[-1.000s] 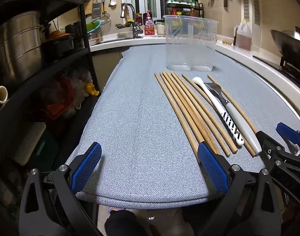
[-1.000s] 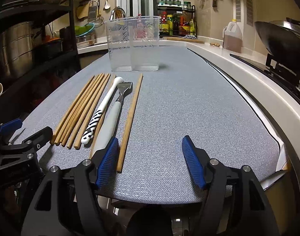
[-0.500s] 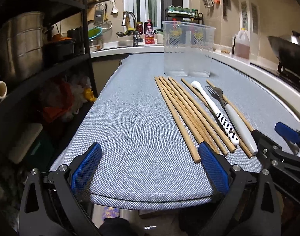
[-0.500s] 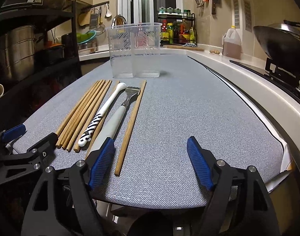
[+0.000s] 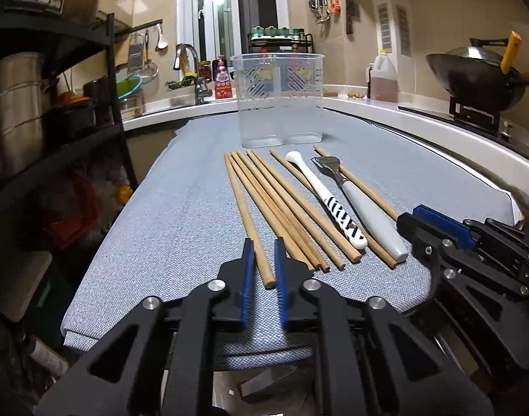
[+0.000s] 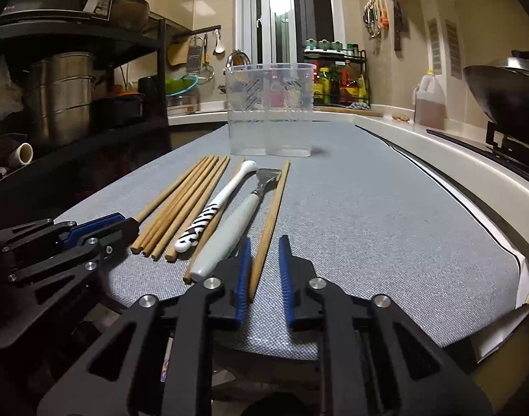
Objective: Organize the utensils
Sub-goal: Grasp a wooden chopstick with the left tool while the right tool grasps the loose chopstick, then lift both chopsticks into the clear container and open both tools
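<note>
Half a second ago both claws stood wide at the near edge of the bench [image 5: 167, 215]; now each has narrowed around one stick. The left claw [image 5: 263, 267] has its blue pads close on both sides of the leftmost chopstick [image 5: 245, 208], at its near end, but a small gap remains, so I judge it is not gripped yet. In the middle the other chopsticks [image 5: 292, 208], the striped spoon [image 5: 325, 197] and the white-handled fork [image 5: 361, 204] lie flat and untouched; the clear holder [image 5: 277, 100] stands behind them. The right claw [image 6: 264, 270] is narrow too, its left pad touching the rightmost chopstick [image 6: 273, 204]; I think both sticks are about to be lifted.
</note>
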Motion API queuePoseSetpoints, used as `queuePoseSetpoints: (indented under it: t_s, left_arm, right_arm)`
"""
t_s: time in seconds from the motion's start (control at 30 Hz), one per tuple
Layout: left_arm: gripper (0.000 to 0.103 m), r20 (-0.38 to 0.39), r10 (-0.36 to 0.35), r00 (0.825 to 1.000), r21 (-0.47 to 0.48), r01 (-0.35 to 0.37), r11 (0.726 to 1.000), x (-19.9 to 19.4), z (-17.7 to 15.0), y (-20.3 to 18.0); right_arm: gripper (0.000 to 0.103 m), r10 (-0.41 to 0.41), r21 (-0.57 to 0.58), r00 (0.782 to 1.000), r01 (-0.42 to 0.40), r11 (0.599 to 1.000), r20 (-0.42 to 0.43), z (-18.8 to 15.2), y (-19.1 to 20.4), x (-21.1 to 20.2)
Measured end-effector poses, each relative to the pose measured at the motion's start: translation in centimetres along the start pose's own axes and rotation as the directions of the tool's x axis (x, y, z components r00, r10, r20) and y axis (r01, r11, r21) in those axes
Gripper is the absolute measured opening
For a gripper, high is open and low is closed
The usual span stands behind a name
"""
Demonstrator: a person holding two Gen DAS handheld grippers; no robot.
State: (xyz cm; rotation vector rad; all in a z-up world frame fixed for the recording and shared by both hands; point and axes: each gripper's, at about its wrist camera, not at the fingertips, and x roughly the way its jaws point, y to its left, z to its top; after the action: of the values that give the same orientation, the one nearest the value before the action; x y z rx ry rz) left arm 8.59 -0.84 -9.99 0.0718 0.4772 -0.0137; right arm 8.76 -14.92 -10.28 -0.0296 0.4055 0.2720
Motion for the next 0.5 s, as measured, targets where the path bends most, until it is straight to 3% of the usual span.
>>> queuePoseSetpoints:
  t_s: [0.2,0.5]
  left_arm:
    - [0.007,-0.046,-0.02,0.999,-0.065,0.017,0.998,-0.1,1.0,1.5]
    - [0.007,0.036,-0.02,0.999,-0.057,0.022,0.998,-3.0,3.7,2.5]
  right_arm:
    - [0.005,-0.002,0.02,0.999,0.003,1.0,-0.046,0.6,-0.7,-0.2]
    - [0.005,-0.004,0.069,0.998,0.009,0.998,-0.064,1.7,-2.4,-1.7]
